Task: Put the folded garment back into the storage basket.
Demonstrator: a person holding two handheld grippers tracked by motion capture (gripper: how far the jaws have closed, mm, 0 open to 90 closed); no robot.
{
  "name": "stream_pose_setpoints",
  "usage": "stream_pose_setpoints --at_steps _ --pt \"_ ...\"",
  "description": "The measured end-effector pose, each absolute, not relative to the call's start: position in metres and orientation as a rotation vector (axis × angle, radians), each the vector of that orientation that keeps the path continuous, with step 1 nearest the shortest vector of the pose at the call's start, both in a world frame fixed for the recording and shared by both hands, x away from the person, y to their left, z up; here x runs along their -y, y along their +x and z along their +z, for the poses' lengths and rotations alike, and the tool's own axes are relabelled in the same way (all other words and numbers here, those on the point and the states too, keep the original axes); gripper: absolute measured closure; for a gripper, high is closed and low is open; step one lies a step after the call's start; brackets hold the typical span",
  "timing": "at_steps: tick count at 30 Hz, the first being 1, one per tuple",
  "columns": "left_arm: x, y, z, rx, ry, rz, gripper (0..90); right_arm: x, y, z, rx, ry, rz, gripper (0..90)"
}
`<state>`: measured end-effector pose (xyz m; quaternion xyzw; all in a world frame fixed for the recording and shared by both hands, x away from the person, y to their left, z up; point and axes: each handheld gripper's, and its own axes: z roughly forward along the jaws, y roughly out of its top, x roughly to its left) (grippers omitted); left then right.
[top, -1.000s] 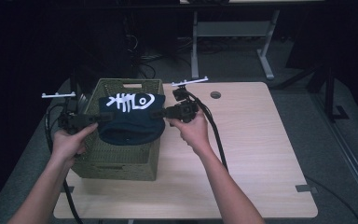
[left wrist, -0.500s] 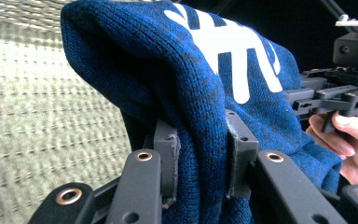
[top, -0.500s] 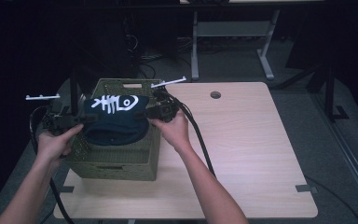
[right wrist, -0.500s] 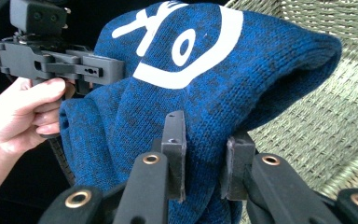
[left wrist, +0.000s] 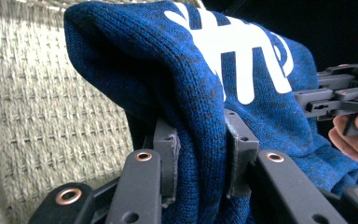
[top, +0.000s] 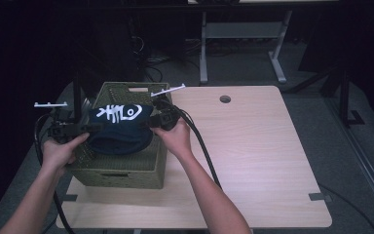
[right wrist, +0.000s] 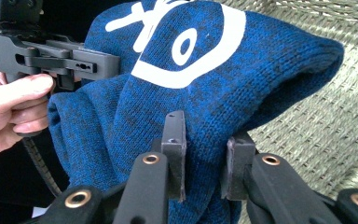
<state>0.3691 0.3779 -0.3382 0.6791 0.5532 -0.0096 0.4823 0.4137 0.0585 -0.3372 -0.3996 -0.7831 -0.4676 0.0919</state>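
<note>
– What are they doing with that blue knit garment (top: 119, 127)?

– Lowering it into the green woven basket (top: 121, 168), I'd say. Start at the left: the left gripper (top: 85, 128) has its jaws clamped tight on a fold at the garment's left end. You can see the cloth bunched between the pads (left wrist: 168, 158) in the left gripper view.

– And the other side?

– The right gripper (top: 148, 123) does the same at the right end, pinched hard on a thick fold, pads (right wrist: 175, 149) pressing into the knit. So the cloth hangs stretched between the two, over the basket's open top, sagging in the middle towards the inside.

– Which way does it lie?

– Its long axis runs left to right across the basket, from one gripper to the other. The white fish-skeleton print (top: 121, 112) faces up and away from the person, with the fish's eye toward the right gripper.

– How would you finish it well?

– Bring both hands down evenly, keep the ends level, and draw them slightly together so the slack folds inside the walls instead of catching on the rim. Only let go once the belly rests on the bottom.
</note>
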Motion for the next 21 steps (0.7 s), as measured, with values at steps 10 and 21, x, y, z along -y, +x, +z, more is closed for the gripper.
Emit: stream_pose_setpoints --at_steps 10,21 --pt "-0.38 0.371 -0.342 -1.366 1.671 -0.015 70.0 -0.065 0.415 -0.343 2.341 -1.212 -1.362 74.5" --pt "-0.378 0.375 -0.346 -1.375 1.702 -0.009 69.1 -0.066 0.417 -0.351 2.353 -1.236 -1.342 74.2"
